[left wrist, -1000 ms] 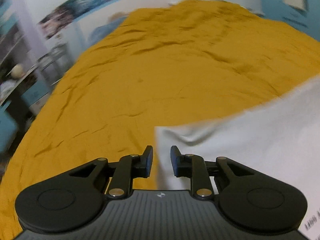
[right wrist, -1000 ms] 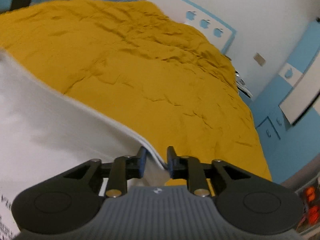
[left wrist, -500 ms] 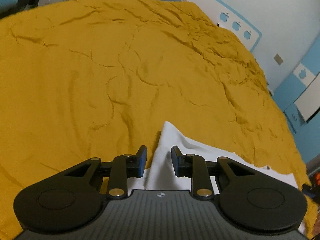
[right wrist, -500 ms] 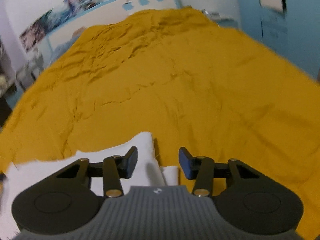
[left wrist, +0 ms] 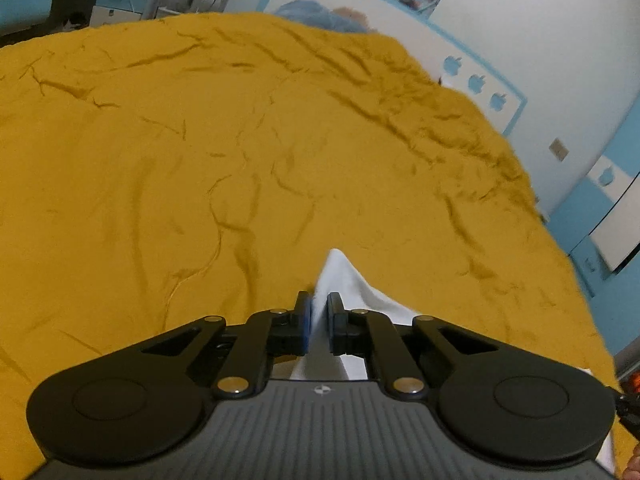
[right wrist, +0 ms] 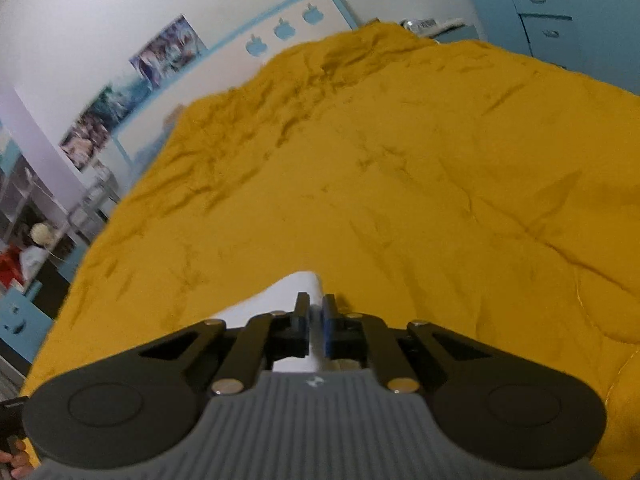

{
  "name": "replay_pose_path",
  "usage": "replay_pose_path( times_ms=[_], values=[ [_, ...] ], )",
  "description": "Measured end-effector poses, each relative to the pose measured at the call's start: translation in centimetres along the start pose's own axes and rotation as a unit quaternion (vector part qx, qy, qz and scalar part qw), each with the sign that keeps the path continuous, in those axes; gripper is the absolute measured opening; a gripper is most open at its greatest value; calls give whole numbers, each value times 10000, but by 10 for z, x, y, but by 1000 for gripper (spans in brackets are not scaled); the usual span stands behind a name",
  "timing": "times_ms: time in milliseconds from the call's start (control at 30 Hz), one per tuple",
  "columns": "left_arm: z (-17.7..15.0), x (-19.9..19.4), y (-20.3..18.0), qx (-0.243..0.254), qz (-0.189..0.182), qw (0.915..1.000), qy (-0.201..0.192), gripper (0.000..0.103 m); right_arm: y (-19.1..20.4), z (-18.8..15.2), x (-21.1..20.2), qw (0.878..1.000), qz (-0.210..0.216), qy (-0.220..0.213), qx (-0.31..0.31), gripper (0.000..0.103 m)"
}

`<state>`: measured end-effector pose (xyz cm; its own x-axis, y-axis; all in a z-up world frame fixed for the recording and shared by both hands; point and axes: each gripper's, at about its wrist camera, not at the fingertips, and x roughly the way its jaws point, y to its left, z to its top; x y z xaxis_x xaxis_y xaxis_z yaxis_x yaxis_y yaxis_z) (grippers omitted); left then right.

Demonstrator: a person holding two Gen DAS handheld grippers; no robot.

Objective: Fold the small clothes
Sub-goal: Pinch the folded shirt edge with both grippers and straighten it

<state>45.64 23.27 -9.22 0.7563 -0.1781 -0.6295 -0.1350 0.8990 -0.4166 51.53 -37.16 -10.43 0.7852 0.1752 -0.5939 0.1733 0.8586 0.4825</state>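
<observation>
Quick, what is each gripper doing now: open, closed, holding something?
Left gripper: closed on the white garment.
Right gripper: closed on the white garment too.

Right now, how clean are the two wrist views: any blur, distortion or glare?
Left wrist view: mostly sharp, slightly soft far right; fisheye bows the yellow bedspread; no glare. Right wrist view: softer, wall posters smeared; dim even light; white garment near blown out.

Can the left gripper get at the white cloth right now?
Yes, it looks that way: the left gripper is shut on a corner of the white cloth, which pokes out past its fingertips. Nothing on the yellow bedspread blocks it.
</observation>
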Motion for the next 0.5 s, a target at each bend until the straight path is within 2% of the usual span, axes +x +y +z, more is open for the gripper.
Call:
replay_pose_path(
  times_ms=[67, 167, 267, 400, 433, 467, 500],
  values=[
    [-1, 5, -3, 110, 228, 9997, 62, 10, 1, -2, 5, 9999, -113, 36, 6, 0],
    [-1, 9, -2, 172, 398, 9988, 226, 13, -5, -3, 6, 9979, -647, -9, 16, 0],
    [-1, -6, 1, 357, 641, 9971, 195, 13, -16, 3, -6, 9978, -641, 16, 194, 0],
    [1, -37, 14, 208, 330, 9984, 400, 13, -20, 0, -39, 9989, -368, 277, 101, 0],
    [-1, -47, 14, 277, 247, 9982, 463, 16, -18, -3, -49, 9989, -288, 357, 37, 0],
    [-3, -55, 14, 329, 174, 9979, 529, 24, -16, -7, -60, 9989, -202, 432, -20, 2],
    [-6, -65, 14, 371, 90, 9974, 616, 28, -16, -11, -70, 9985, -124, 527, -58, 9]
  ],
)
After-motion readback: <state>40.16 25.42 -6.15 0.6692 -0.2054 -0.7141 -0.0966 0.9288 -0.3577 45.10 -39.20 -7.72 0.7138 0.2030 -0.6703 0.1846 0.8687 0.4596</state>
